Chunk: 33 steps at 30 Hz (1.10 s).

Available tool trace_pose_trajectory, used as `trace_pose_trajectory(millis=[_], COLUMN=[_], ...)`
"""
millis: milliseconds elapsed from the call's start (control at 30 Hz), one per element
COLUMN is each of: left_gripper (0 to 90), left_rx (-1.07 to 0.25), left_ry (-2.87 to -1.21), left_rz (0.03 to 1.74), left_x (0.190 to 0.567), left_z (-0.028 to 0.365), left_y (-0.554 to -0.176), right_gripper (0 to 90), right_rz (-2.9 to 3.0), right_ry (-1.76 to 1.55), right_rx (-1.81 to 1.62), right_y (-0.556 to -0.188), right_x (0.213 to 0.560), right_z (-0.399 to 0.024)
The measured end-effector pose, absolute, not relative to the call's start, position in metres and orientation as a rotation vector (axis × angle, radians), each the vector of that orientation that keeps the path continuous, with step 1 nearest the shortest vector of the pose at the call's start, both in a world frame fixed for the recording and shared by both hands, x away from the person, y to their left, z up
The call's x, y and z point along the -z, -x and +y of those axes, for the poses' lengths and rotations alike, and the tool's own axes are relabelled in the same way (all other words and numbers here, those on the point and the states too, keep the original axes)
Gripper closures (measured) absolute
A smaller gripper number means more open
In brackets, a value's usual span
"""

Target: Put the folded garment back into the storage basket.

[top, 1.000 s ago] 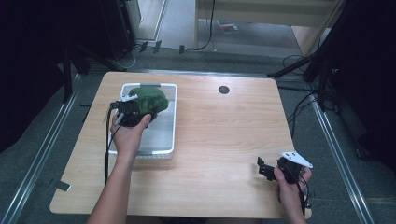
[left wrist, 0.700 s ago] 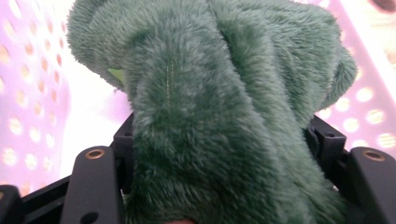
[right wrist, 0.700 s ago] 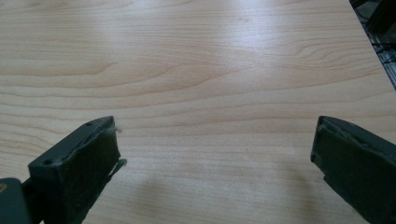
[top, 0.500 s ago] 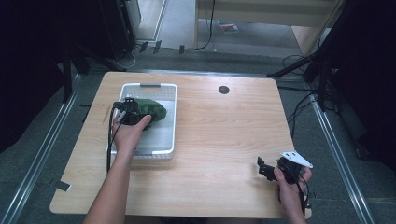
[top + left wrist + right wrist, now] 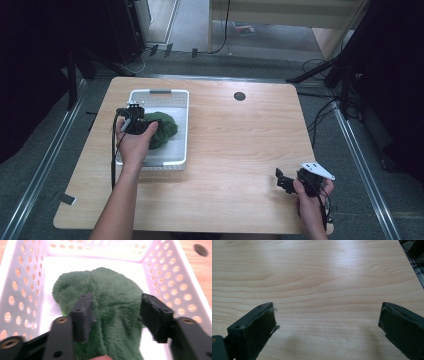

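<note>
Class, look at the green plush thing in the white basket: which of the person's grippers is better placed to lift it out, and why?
Left. The left gripper already has its jaws on either side of the green plush inside the white basket. The right gripper is open over bare table, far from the basket.

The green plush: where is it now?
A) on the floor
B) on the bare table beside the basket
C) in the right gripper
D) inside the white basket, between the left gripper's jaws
D: the green plush lies in the white basket, with the left gripper around it.
</note>
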<state>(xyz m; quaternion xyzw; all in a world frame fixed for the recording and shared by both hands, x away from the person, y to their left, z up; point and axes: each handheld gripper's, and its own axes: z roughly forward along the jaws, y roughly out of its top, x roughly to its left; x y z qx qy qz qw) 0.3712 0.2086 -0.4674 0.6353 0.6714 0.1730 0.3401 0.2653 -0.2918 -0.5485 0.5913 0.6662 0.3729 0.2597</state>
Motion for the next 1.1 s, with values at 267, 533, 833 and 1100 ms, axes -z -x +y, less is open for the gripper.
trace_pose_trajectory(millis=[267,533,833,1100], left_gripper=[39.3,11.7,2.4,2.4], left_rx=[-0.455,-0.484,-0.524,-0.567], left_ry=[-1.592,-1.492,-1.463,-1.417], left_rz=[1.651,1.549,1.461,1.419], left_x=[0.458,0.446,0.439,0.436], left_z=[0.212,0.227,0.243,0.261], left_y=[-0.355,-0.332,-0.302,-0.275], right_gripper=[1.3,1.3,1.3,1.3], right_rz=[1.806,1.805,1.805,1.804], right_ry=[-1.602,-1.599,-1.598,-1.599], right_rx=[-1.011,-1.006,-1.004,-1.001], right_y=[-0.265,-0.265,-0.265,-0.265], right_x=[0.548,0.548,0.548,0.548], right_z=[-0.292,-0.291,-0.291,-0.291])
